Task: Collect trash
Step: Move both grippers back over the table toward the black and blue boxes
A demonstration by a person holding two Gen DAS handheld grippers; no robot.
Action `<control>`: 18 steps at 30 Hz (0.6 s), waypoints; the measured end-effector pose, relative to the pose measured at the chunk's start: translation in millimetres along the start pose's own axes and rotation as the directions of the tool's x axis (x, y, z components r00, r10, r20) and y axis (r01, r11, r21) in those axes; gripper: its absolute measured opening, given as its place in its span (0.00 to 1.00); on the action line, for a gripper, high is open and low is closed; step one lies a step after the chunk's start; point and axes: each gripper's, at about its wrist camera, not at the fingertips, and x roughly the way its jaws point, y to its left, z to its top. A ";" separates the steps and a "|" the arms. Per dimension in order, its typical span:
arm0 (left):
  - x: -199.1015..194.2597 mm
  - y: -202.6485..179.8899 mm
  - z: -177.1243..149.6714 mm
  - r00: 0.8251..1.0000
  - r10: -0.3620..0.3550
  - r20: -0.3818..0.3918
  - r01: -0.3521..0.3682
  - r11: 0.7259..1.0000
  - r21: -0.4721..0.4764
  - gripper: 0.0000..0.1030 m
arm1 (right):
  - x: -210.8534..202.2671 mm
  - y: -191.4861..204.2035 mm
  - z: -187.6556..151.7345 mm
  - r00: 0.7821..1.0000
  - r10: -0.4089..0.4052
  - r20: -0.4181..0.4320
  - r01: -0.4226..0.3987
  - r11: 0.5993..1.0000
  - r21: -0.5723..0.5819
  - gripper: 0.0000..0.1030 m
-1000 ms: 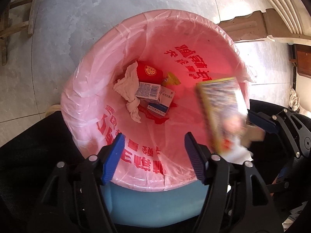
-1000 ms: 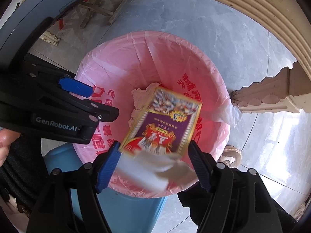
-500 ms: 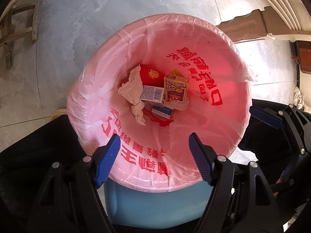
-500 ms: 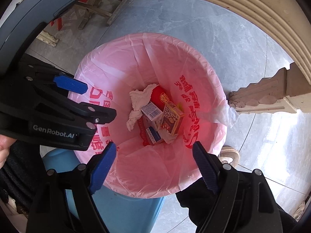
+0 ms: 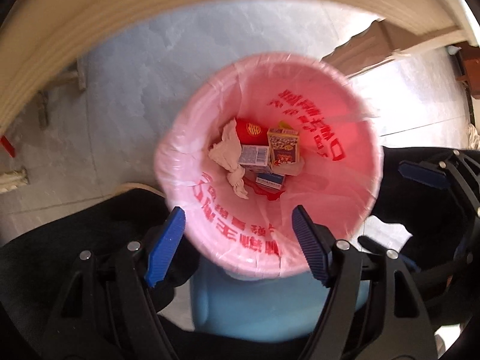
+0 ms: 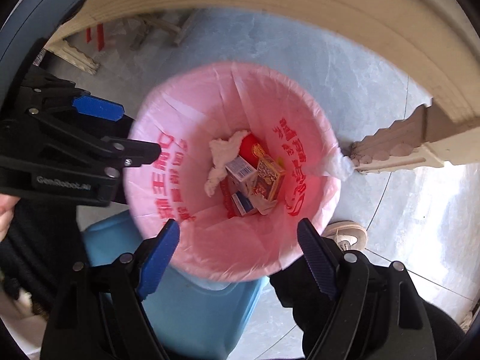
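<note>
Jaws of both the left gripper (image 5: 237,234) and right gripper (image 6: 238,249) stand wide and empty above the pink-lined bin (image 5: 354,210) on the floor, where a printed carton (image 5: 283,150) already lies among boxes and tissue, so little visibly remains.

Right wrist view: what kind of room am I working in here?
Probably a home living or dining area: polished grey stone floor tiles, a cream carved table edge, and a household blue bin with a pink bag liner.

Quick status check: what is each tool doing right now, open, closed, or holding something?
Left tool: open, holding nothing, above the pink-lined bin.
Right tool: open and empty, jaws have just been opening; the purple box lies in the bin.
</note>
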 end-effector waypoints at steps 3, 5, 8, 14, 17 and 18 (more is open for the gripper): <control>-43.1 2.4 -8.8 0.997 0.013 0.070 -0.014 1.000 0.023 0.70 | -40.4 0.4 -5.3 0.997 0.012 0.077 -0.012 1.000 0.007 0.81; -80.2 4.0 -12.0 0.993 0.019 0.118 -0.026 0.998 0.051 0.75 | -75.1 -2.3 -6.4 0.989 -0.001 0.147 -0.001 1.000 0.013 0.84; -145.8 5.0 -10.4 0.975 0.063 0.214 -0.086 0.991 0.100 0.80 | -129.3 -8.7 0.5 0.973 -0.026 0.231 0.026 1.000 0.004 0.85; -257.3 -4.3 -0.7 0.948 0.050 0.314 -0.113 0.976 0.184 0.87 | -249.0 -21.9 28.3 0.908 -0.064 0.414 0.079 0.997 -0.018 0.92; -303.1 -11.6 5.3 0.937 0.019 0.350 -0.106 0.967 0.231 0.87 | -294.8 -25.0 44.7 0.887 -0.034 0.460 0.058 0.998 -0.040 0.93; -314.8 -14.5 8.5 0.935 0.010 0.353 -0.102 0.964 0.244 0.89 | -308.0 -25.4 48.8 0.880 -0.024 0.474 0.052 0.998 -0.045 0.93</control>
